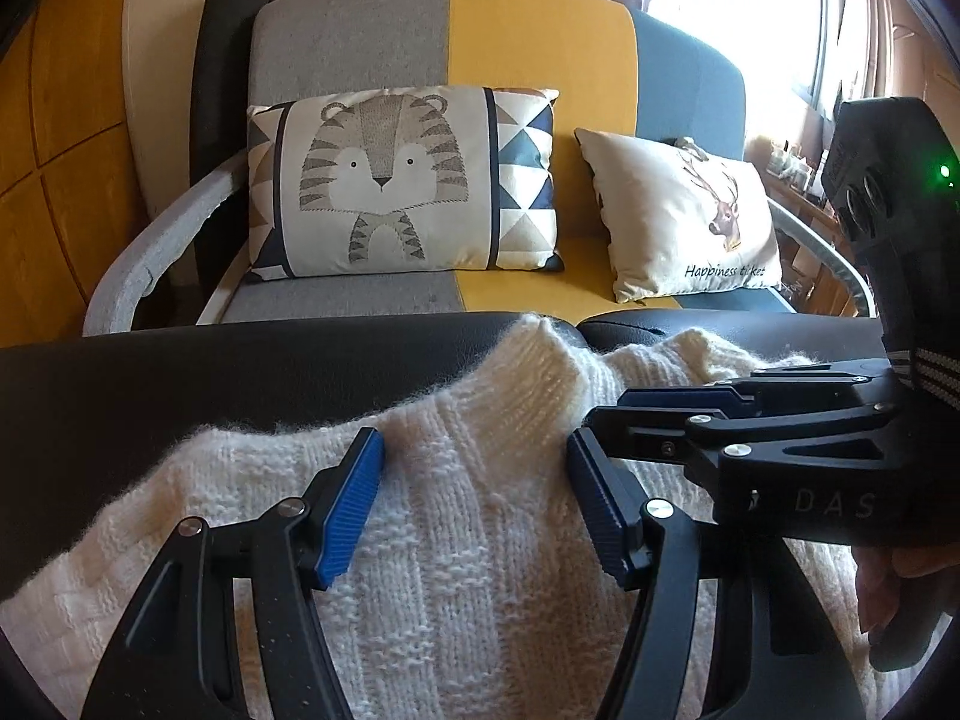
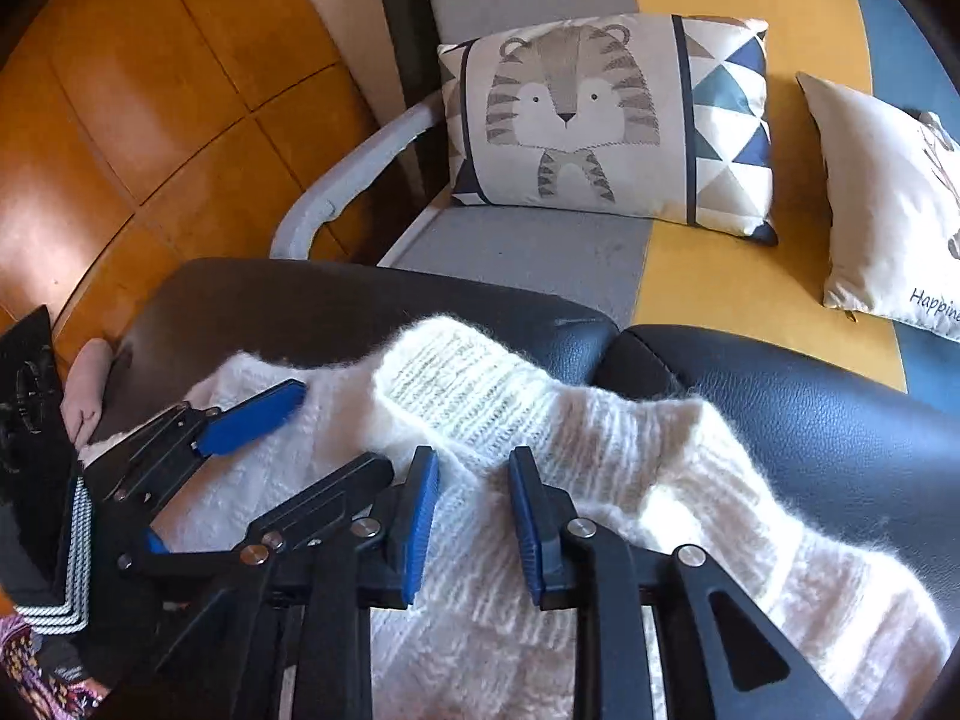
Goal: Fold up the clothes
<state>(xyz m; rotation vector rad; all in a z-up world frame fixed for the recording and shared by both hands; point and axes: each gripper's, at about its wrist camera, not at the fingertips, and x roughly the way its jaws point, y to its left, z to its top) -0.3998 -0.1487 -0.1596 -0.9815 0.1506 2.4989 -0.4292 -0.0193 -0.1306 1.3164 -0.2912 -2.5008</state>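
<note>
— Where did the white knitted sweater (image 1: 480, 540) lie?

— It was spread across the black padded bench (image 1: 180, 384) in front of the sofa (image 1: 528, 36), collar end toward the cushions, its ribbed neck (image 2: 474, 384) standing up in a hump.

— And the tools?

— The left gripper (image 1: 474, 498) stood wide over the chest panel, gripping nothing. The right gripper (image 2: 474, 516) was spread narrower, its pads just behind the neck, also empty.

— How would the knit handle?

— Soft, fuzzy, thick and likely stretchy; it would sag and drag rather than slide. A shoulder seam or hem edge looked the safest pinch, taking both layers together.
</note>
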